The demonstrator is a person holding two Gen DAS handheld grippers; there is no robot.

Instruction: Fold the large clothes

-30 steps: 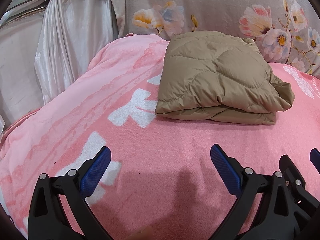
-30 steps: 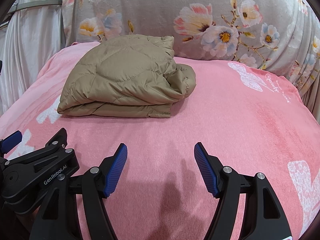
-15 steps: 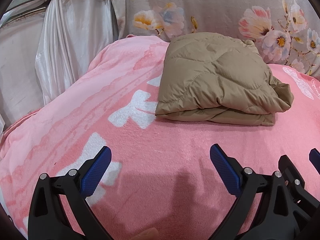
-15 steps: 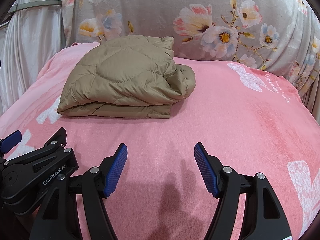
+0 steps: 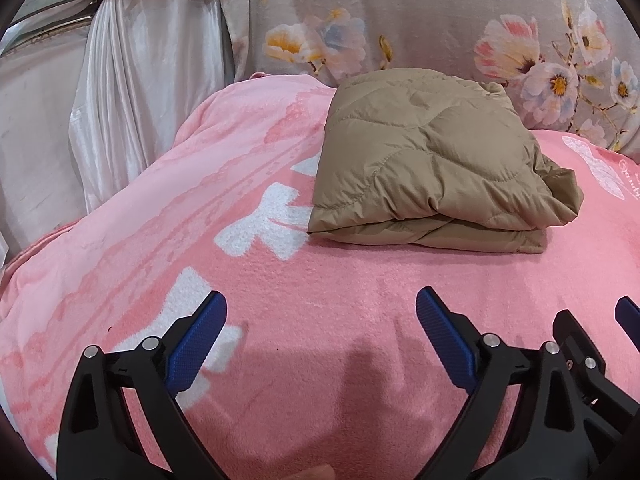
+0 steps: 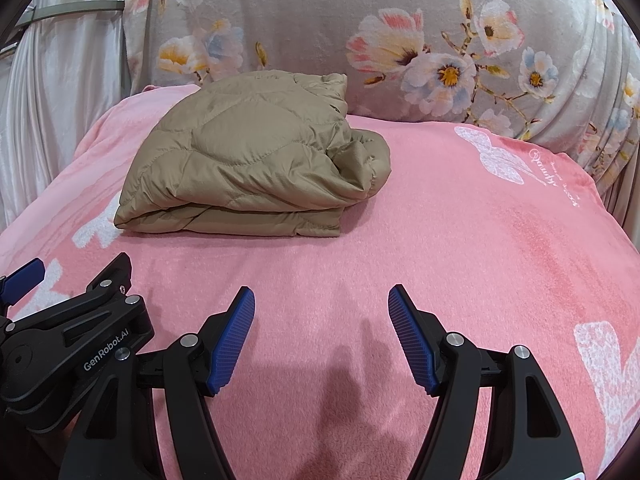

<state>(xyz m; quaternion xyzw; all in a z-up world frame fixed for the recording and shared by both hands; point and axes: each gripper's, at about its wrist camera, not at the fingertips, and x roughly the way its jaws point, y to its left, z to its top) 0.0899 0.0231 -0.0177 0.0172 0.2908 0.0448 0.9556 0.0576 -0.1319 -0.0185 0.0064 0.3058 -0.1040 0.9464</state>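
Observation:
A tan quilted jacket [image 5: 432,164] [image 6: 256,164] lies folded into a thick bundle on the pink blanket [image 5: 320,288] [image 6: 460,240], toward the far side of the bed. My left gripper [image 5: 322,320] hovers open over the blanket well short of the bundle, nothing between its blue pads. My right gripper [image 6: 322,312] is open too, also empty, nearer than the jacket and to its right. Each gripper shows at the edge of the other's view.
A grey floral cushion [image 5: 440,24] [image 6: 380,40] stands upright behind the jacket. White curtains [image 5: 120,92] hang at the left past the bed's edge. The pink blanket drops away at the left and right sides.

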